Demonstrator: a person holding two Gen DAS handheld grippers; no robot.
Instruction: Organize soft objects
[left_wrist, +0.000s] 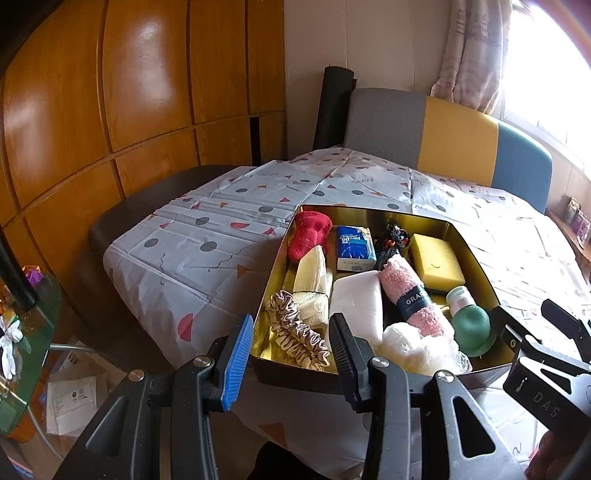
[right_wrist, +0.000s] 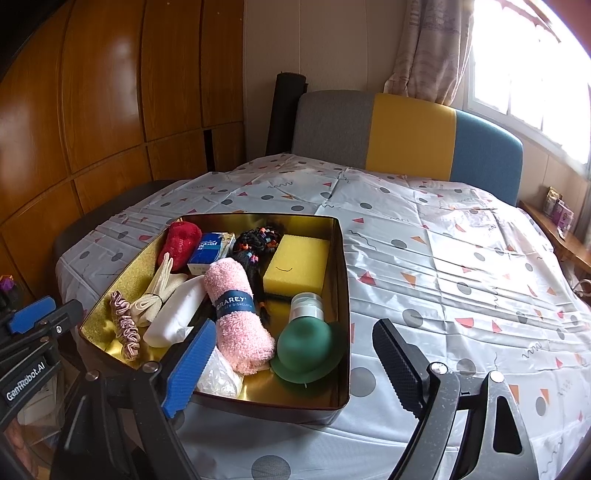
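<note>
Since everything soft already sits in the gold-lined box (right_wrist: 341, 295) on the patterned bedcover (right_wrist: 443, 266), I judge the pink rolled dishcloth (right_wrist: 236, 314) the likeliest thing to handle next. It lies along the middle of the box, between the white foam block (right_wrist: 177, 314) and the green bottle (right_wrist: 308, 347), its near end close to my right gripper (right_wrist: 291, 354). It should be light, fluffy and compressible; I would pinch it across the dark paper band, where the roll is held tight, so it does not unroll or sag. The plastic-wrapped white bundle (left_wrist: 417, 347) at the near wall looks slippery and crinkly, better squeezed at its bulk. The yellow sponge (right_wrist: 297, 267) is springy and will give under the pads. The satin scrunchie (left_wrist: 295, 332) near the left corner is limp and slick, so I would take it by a fold.

Both claws hang apart and empty: my left gripper (left_wrist: 291, 354) hovers at the box's near-left edge, the right one straddling the near-right corner.
</note>
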